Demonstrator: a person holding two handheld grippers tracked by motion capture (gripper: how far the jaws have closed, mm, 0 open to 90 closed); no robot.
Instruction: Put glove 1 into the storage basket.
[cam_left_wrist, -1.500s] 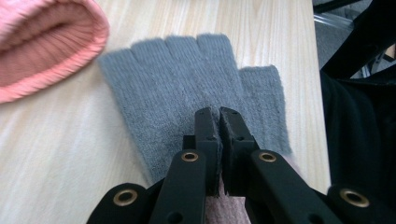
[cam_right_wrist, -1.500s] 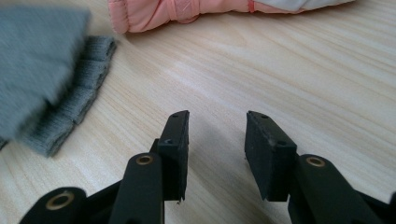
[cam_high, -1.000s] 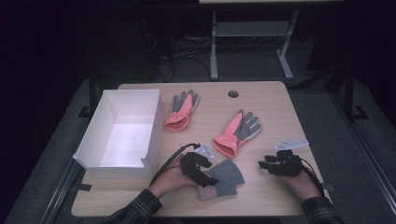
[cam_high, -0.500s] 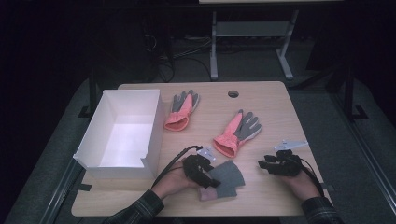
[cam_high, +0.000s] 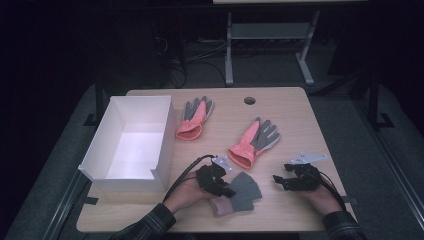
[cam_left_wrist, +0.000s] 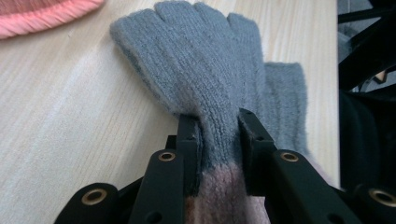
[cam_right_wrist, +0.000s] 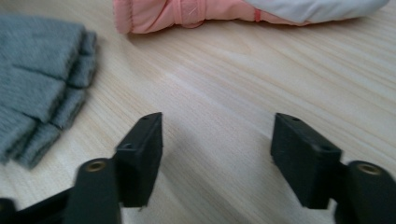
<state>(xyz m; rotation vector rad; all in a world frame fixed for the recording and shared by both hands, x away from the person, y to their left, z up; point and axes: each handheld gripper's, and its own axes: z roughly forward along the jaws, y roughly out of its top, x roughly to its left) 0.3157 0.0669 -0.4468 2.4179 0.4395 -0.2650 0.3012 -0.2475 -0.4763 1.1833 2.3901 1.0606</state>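
The left gripper (cam_left_wrist: 218, 135) has just been closing and now pinches the grey knitted glove with a dusty-pink cuff (cam_left_wrist: 205, 70) across its palm, just above where grey wool turns pink. That grip looks chosen for lifting: taken mid-body, the glove should hang fairly evenly instead of trailing its fingers. In the high view the glove (cam_high: 245, 189) lies flat near the front edge of the pale wooden table (cam_high: 295, 105), between the two hands.

The right gripper (cam_right_wrist: 217, 156) has just been opening; its jaws stand wide apart with nothing between them, low over bare wood just right of the glove's fingertips, probably ready to help.

The white open-topped cardboard box (cam_high: 95, 150) sits at the table's left side, a likely destination. Two salmon-pink gloves with grey fingers (cam_high: 194, 119) (cam_high: 255, 142) lie farther back; the nearer one's cuff is close to the left gripper. The route left along the front edge seems free, though the box's near wall must be cleared.
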